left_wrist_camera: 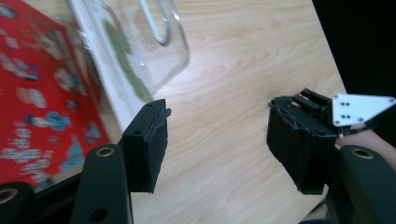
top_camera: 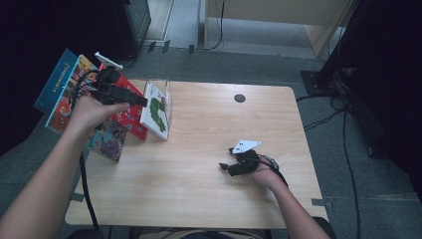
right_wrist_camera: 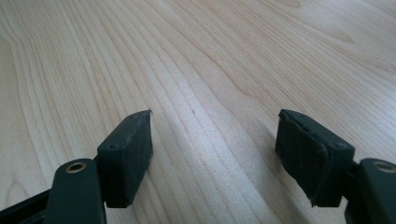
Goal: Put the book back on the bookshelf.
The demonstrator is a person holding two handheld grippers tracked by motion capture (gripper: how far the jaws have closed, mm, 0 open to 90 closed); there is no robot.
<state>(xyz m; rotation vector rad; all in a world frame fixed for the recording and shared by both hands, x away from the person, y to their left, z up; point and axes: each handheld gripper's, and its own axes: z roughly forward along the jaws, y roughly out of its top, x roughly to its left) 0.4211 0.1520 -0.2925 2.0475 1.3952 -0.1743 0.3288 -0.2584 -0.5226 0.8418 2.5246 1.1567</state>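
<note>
At the table's left edge several picture books lean together. A white book with a green caterpillar (top_camera: 157, 112) (left_wrist_camera: 122, 65) stands against a clear plastic stand (top_camera: 167, 89) (left_wrist_camera: 164, 46). A red book (top_camera: 130, 117) (left_wrist_camera: 42, 102) lies to its left. My left gripper (top_camera: 143, 102) (left_wrist_camera: 224, 144) hovers over the red book and points at the white one, open, with nothing between its pads. My right gripper (top_camera: 225, 167) (right_wrist_camera: 215, 149) rests low on the bare wood near the front right, open and empty; its white plate (top_camera: 245, 146) (left_wrist_camera: 359, 109) sits on top.
A blue book (top_camera: 53, 82) and a colourful one (top_camera: 107, 140) overhang the wooden table (top_camera: 209, 199) on the left. A round cable hole (top_camera: 240, 98) lies at the back. Cables (top_camera: 348, 164) trail on the grey floor to the right.
</note>
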